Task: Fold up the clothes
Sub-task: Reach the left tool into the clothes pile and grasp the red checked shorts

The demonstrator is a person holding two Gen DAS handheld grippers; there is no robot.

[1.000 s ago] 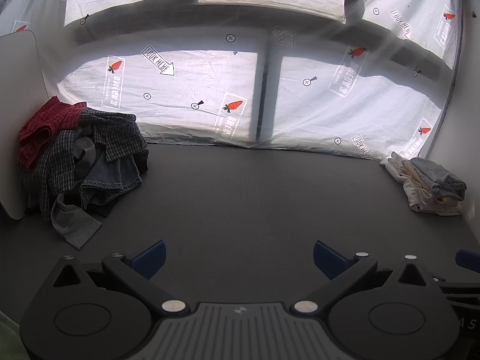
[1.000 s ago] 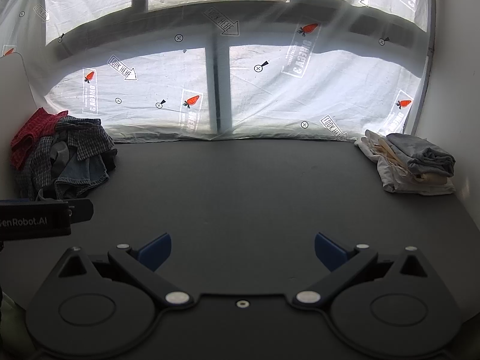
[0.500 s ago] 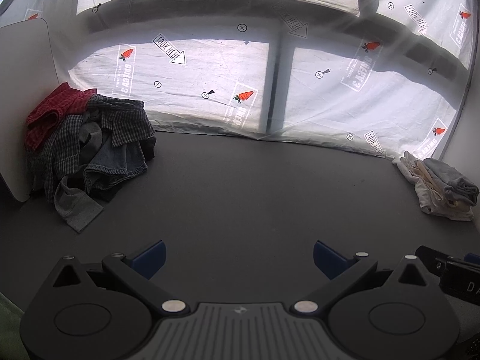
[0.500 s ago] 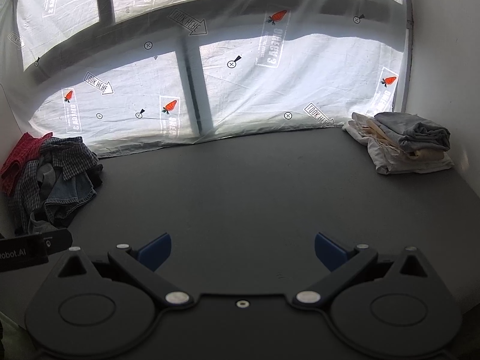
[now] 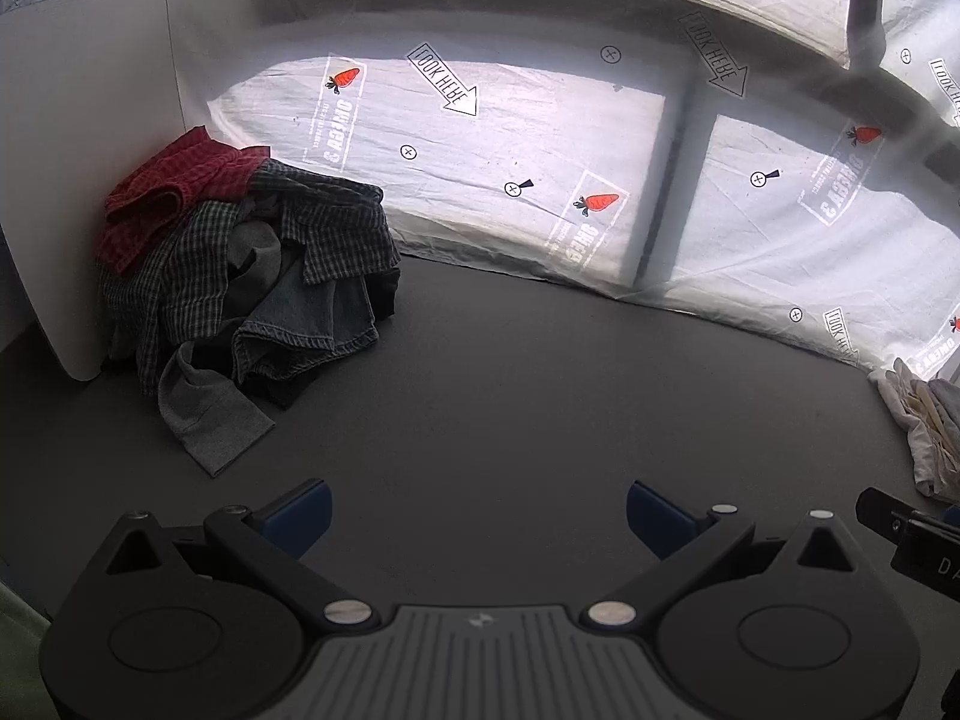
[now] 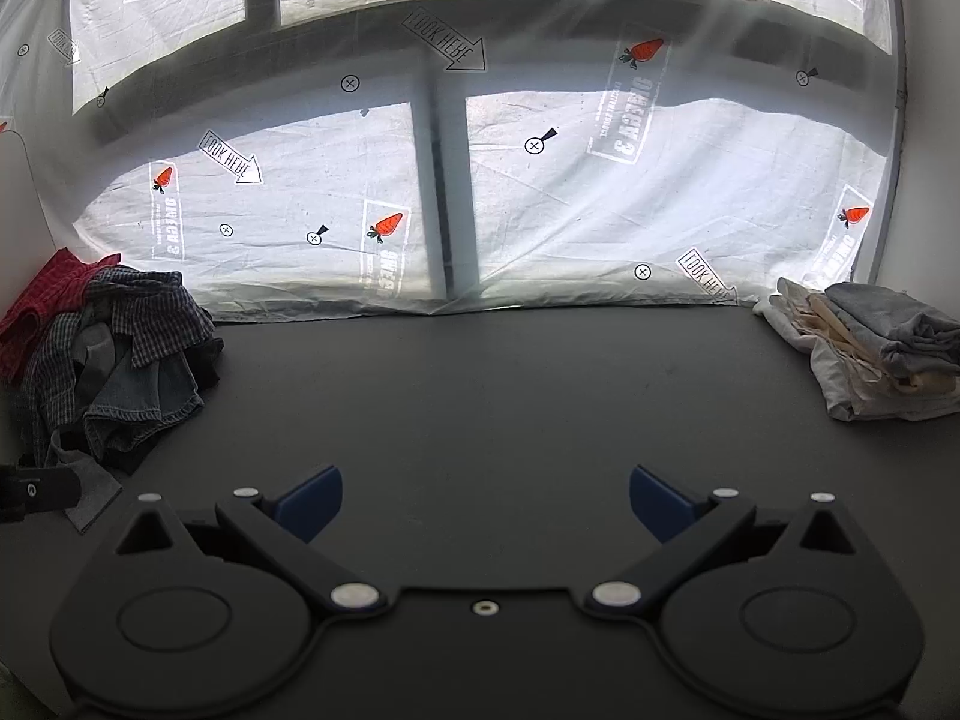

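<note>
Both the left tool (image 5: 477, 516) and the right tool (image 6: 485, 504) hover with fingers spread wide apart over the dark surface (image 6: 480, 408), gripping nothing, with the rumpled clothes pile (image 5: 240, 294) at its far left and the folded stack (image 6: 870, 354) at its far right.
</note>
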